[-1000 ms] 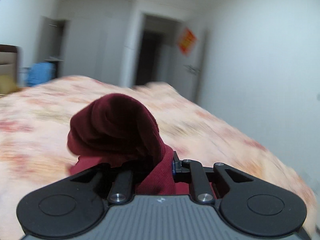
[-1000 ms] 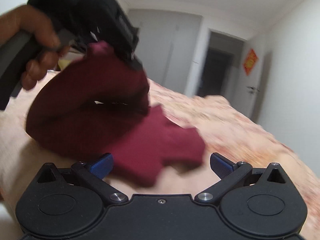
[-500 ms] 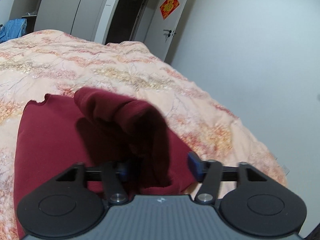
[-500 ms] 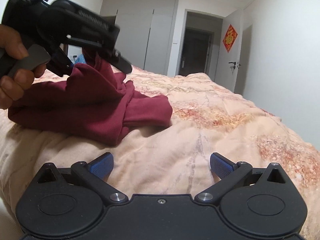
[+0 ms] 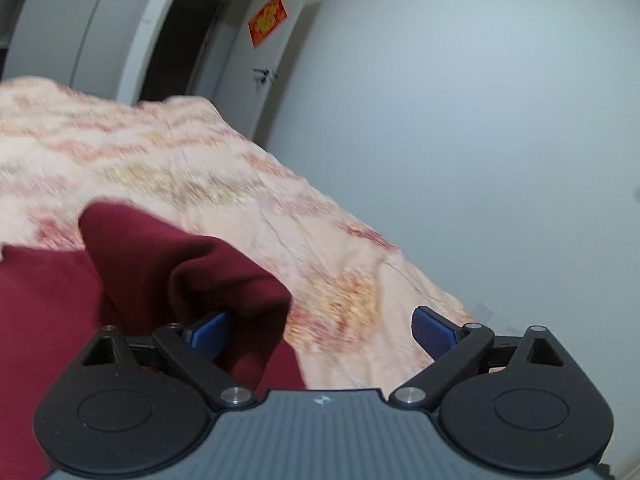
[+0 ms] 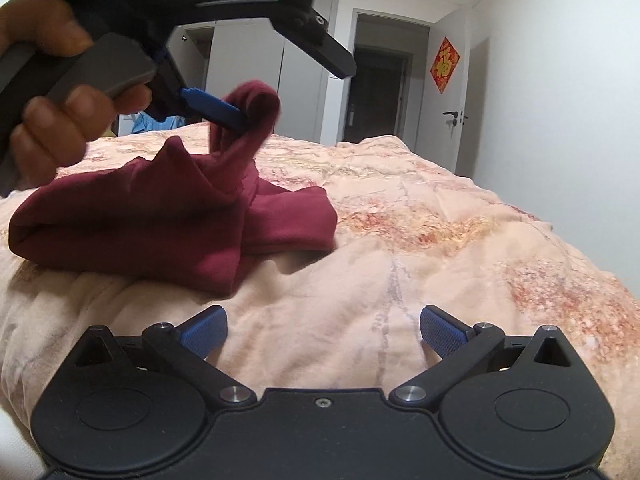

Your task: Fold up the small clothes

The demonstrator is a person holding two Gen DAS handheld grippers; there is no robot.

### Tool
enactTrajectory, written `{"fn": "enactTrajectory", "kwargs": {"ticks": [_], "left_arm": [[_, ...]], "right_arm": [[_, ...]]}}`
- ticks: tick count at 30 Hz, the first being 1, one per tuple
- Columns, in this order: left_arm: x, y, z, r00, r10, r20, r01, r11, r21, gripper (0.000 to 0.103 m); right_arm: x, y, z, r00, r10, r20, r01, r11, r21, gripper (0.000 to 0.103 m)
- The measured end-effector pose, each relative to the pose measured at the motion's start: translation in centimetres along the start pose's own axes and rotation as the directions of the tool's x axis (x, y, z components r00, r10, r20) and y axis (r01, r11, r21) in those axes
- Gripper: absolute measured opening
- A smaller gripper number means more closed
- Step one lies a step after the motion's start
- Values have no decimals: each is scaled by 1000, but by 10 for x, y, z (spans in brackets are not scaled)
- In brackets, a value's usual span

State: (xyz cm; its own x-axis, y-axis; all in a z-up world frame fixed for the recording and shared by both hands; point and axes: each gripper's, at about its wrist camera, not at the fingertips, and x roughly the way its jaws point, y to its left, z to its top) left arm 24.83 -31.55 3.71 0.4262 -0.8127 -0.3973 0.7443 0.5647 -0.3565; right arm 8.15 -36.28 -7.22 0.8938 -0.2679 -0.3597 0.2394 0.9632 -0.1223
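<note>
Fingers of the left gripper (image 5: 322, 330) opening, a raised fold of the maroon garment (image 6: 160, 216) draped over one blue pad, no longer pinched.
Right gripper (image 6: 323, 332) has its fingers spread with nothing between them, above bare quilt (image 6: 440, 240) just beside the garment, which lies bunched on the bed; a hand (image 6: 52, 92) grips the left gripper's handle above the garment.

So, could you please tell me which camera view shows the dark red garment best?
The right wrist view: the whole dark red garment lies bunched on the quilt, one fold draped over a finger of the opening left hand-held gripper. The left wrist view shows only a blurred, cropped portion.
</note>
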Motion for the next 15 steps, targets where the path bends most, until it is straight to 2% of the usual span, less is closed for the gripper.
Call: {"fn": "enactTrajectory", "kwargs": {"ticks": [3,6,10,12,15], "left_arm": [[-10,1,-10,1000,-10,7,10,1000,3,100],[-29,9,-17,999,45,19,-45,999,-15,102],[-62,29,-22,987,150,56,-143,984,-105,103],[-81,40,-26,969,240,67,-227,962,-153,103],[-103,58,-32,921,385,50,-366,904,-222,103]], "right_arm": [[-1,-1,-2,1000,1,-14,-1,1000,8,103],[0,1,-3,1000,13,-19,-12,1000,25,103],[1,7,1,999,44,-7,-44,998,42,103],[-1,9,4,998,57,7,-57,997,43,103],[-2,11,10,998,56,40,-58,997,41,103]]}}
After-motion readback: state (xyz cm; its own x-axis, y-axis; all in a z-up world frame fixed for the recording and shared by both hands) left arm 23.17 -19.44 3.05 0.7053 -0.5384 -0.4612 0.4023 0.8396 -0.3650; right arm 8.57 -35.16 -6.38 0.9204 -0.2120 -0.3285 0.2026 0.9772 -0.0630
